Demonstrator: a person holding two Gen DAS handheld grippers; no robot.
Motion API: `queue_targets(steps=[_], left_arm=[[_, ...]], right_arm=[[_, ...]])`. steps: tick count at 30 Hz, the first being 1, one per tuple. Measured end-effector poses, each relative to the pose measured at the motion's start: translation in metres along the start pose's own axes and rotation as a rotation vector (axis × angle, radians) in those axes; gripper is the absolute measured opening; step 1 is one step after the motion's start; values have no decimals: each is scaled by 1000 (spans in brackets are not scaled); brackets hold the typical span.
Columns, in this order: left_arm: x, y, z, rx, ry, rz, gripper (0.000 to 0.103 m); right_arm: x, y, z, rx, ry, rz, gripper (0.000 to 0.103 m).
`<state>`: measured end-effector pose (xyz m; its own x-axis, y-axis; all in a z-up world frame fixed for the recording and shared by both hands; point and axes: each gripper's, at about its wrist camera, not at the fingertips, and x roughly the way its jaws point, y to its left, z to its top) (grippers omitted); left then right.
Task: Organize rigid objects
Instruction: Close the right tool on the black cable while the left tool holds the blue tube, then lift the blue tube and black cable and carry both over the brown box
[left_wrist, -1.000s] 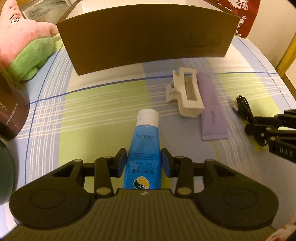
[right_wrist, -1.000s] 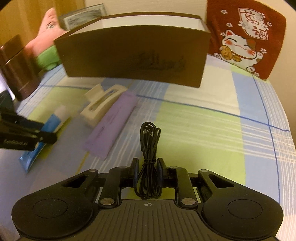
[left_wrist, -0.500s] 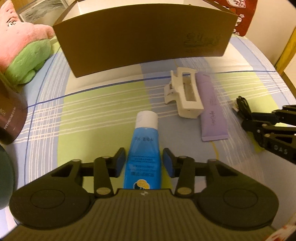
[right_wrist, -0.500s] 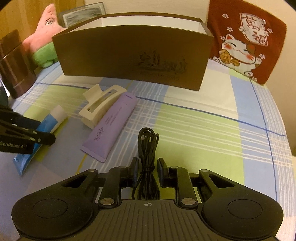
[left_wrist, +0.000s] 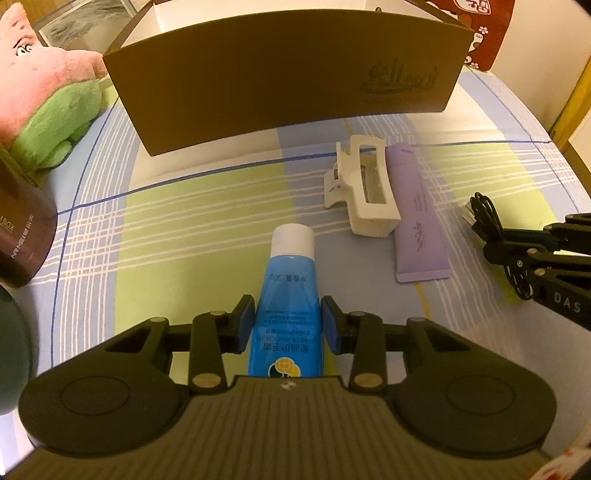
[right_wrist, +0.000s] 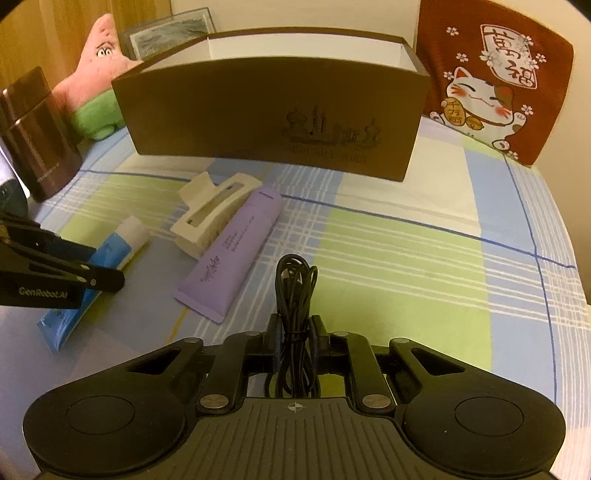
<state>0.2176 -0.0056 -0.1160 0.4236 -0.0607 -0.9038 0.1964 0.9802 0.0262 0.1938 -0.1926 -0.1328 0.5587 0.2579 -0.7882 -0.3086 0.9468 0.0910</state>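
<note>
A blue tube with a white cap (left_wrist: 290, 295) lies on the checked cloth, cap pointing away. My left gripper (left_wrist: 288, 325) straddles its lower half, pads touching its sides. My right gripper (right_wrist: 294, 341) is shut on a coiled black cable (right_wrist: 295, 291), also visible in the left wrist view (left_wrist: 487, 221). A white hair claw clip (left_wrist: 364, 192) and a purple tube (left_wrist: 417, 218) lie side by side between the grippers and the open brown box (left_wrist: 288, 74). The box also shows in the right wrist view (right_wrist: 273, 110).
A pink and green plush star (left_wrist: 40, 96) and a dark brown canister (left_wrist: 20, 236) sit at the left. A red lucky-cat cushion (right_wrist: 495, 81) stands at the back right. A framed picture (right_wrist: 170, 31) leans behind the box.
My left gripper's pads have closed in against the blue tube. My right gripper has closed tighter on the cable and both views have edged nearer the box.
</note>
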Motion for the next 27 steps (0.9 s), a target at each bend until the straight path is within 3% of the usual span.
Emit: queue_targets(steps=[9,15,20,27], left_arm=[[-11,0,4,-1,-31,4,34],[-9,1,2,-9,-17,-7,34],[4,0,-3,-15,42,-37,35],[4,-4,-2,23,21,-24,33]], right_arm=[[-12,0,13,26,-31,31,11],[-13,1,14,30,-26,36,11],[-13,0,12,38,-16,37,11],[-14,0,11,42,-9,38,11]])
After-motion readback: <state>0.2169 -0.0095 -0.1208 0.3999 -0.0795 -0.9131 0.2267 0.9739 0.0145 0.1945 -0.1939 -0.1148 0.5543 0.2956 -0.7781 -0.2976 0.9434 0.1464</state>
